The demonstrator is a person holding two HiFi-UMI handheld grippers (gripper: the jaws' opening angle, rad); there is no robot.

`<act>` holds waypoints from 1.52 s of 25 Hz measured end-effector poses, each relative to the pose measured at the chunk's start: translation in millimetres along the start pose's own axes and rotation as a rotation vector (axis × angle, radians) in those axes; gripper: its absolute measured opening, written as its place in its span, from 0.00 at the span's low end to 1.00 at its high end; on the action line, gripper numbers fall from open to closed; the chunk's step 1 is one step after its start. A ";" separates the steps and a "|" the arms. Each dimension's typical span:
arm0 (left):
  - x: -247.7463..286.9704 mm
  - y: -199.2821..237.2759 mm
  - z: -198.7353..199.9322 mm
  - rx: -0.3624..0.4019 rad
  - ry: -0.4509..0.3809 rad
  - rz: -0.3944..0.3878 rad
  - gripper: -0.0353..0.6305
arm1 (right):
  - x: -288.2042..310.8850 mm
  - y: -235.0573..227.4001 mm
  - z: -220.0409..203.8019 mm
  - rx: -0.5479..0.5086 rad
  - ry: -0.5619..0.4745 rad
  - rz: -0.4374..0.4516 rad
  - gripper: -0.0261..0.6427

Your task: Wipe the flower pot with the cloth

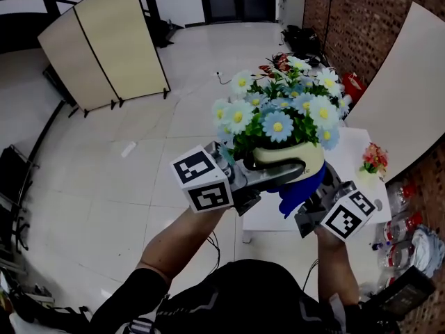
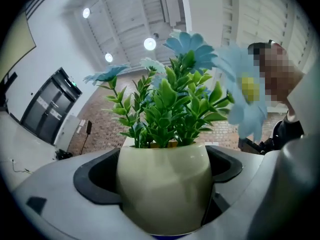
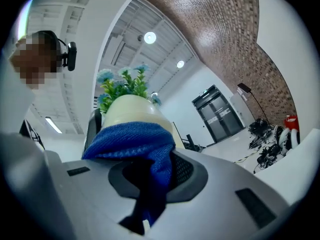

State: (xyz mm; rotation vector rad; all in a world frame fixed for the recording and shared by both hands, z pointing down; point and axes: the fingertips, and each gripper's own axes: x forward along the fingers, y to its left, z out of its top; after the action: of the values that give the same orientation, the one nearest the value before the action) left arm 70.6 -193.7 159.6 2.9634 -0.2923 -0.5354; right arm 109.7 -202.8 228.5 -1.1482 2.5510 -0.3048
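A cream flower pot (image 1: 292, 157) with green leaves and blue-and-white daisies (image 1: 278, 113) is held up in the air. My left gripper (image 1: 268, 175) is shut on the flower pot (image 2: 162, 184), its dark jaws clasping both sides. My right gripper (image 1: 306, 199) is shut on a blue cloth (image 1: 300, 189). In the right gripper view the cloth (image 3: 134, 144) is bunched between the jaws and pressed against the underside of the pot (image 3: 131, 111). The pot's base is hidden by the cloth.
A white table (image 1: 348, 186) lies below, with a small red flower bunch (image 1: 374, 158) on its right side. A folding screen (image 1: 104, 44) stands at the back left. Plastic bottles (image 1: 400, 228) sit on the floor at right. A brick wall (image 1: 361, 19) runs behind.
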 end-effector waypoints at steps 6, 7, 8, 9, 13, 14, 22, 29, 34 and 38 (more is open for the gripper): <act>-1.0 -11.0 11.3 0.016 -0.024 -0.013 0.86 | 18.0 -6.0 2.0 0.008 0.022 0.001 0.11; -2.2 -9.0 11.7 0.012 -0.029 -0.003 0.86 | 17.4 -5.0 -0.3 0.010 0.023 0.005 0.11; -3.1 -6.1 11.1 0.015 -0.031 0.010 0.86 | 14.7 -2.9 -3.5 0.011 0.023 0.010 0.11; -3.3 -2.5 9.7 0.023 -0.029 0.025 0.86 | 9.9 0.2 -7.4 0.010 0.021 0.014 0.11; -3.3 12.9 3.1 0.038 -0.033 0.083 0.86 | -16.5 16.6 -26.0 0.028 0.008 0.039 0.11; -2.5 16.0 1.9 0.037 -0.036 0.094 0.86 | -21.9 20.5 -28.5 0.043 -0.001 0.047 0.11; 0.6 5.7 1.1 -0.009 -0.051 0.058 0.86 | -10.7 55.1 -26.9 0.058 0.002 0.093 0.11; -1.5 -13.2 10.5 -0.038 -0.070 -0.024 0.86 | 25.2 38.2 -27.9 0.085 0.035 0.043 0.11; -1.3 -14.1 13.1 -0.053 -0.112 -0.008 0.86 | 19.3 30.0 -26.8 0.088 0.027 0.052 0.11; -1.6 -1.9 7.1 -0.022 -0.121 0.067 0.86 | -14.0 39.3 -28.2 0.098 0.013 0.078 0.11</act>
State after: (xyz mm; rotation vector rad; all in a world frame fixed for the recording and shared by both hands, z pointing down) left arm 66.9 -192.1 153.3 2.8930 -0.3927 -0.7067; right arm 80.8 -164.9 244.7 -1.0117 2.5541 -0.4144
